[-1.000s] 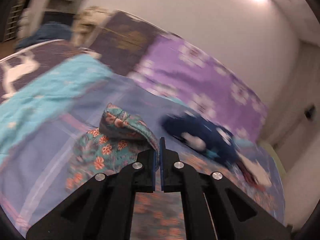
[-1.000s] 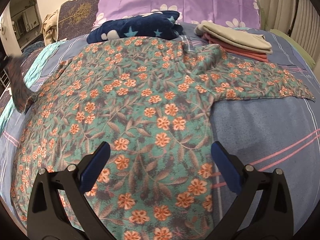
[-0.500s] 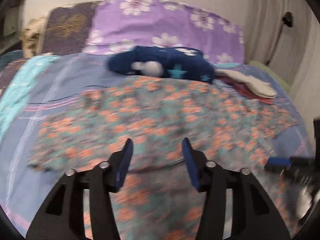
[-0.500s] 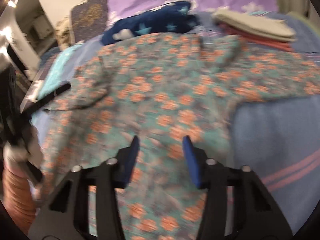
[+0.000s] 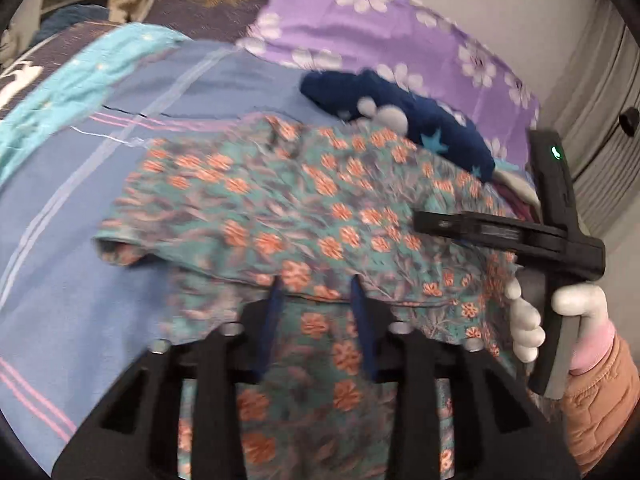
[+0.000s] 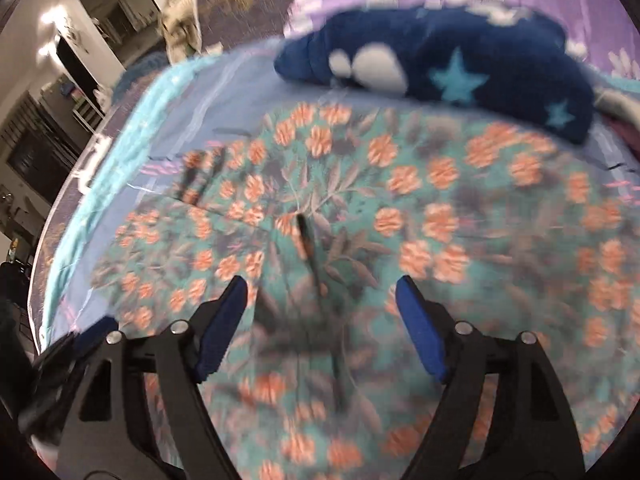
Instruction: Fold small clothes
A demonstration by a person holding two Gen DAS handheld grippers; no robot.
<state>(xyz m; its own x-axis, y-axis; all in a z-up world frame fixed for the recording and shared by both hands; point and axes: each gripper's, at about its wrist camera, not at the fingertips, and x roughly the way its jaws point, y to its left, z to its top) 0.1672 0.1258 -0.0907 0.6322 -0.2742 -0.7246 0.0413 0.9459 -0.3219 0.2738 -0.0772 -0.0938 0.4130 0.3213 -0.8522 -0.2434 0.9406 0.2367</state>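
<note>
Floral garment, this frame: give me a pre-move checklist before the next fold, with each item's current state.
1. Left gripper open, gripping nothing: ok.
2. Right gripper open, over the floral garment: ok.
3. One side already folded over the body: ok.
4. Garment lying flat, without wrinkles: cannot tell, both views are blurred.
5. Navy star fleece clear of the garment: not ok, it meets the far edge.

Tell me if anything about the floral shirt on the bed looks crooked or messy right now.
Mostly tidy. The floral shirt has its left sleeve folded in across the body, but the folded edge bunches and lifts slightly instead of lying flat. Both grippers, left and right, are open above it.
</note>
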